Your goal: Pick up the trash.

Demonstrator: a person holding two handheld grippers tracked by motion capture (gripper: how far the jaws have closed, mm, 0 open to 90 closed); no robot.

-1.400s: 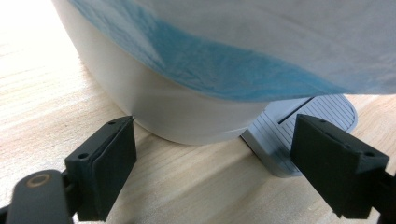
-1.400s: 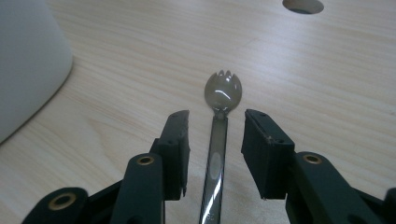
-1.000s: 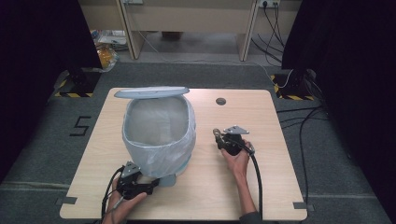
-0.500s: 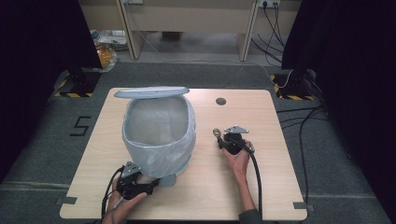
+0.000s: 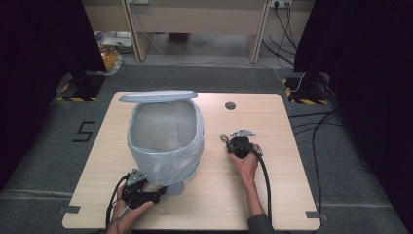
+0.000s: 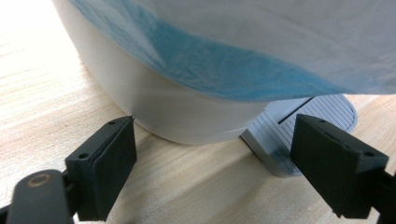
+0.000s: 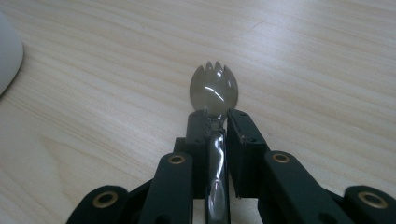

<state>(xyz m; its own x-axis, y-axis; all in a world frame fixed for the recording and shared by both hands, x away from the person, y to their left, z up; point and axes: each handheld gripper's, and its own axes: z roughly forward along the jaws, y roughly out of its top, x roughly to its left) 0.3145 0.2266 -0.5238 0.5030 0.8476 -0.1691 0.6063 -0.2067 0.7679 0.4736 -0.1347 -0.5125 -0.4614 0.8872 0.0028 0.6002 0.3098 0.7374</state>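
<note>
The wooden worktop (image 5: 287, 195) carries a pedal bin (image 5: 165, 141), lid raised, lined with a blue-white bag, left of centre. At the bin's 3 o'clock, the right tool (image 5: 225, 141) has just closed and grips a clear plastic spork (image 7: 214, 91) by its handle. At the bin's 7 o'clock, the left tool (image 5: 163, 191) stands open, its jaws either side of the bin's base and grey pedal (image 6: 299, 128).

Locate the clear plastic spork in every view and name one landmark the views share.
High view: the spork sits right of the lined bin, its head sticking out of the right claw toward the bin.
Left gripper view: not in it; here are the bin's base and pedal.
Right gripper view: centre, head with short tines above the clamped handle.
Shared landmark: the light wooden tabletop.
</note>
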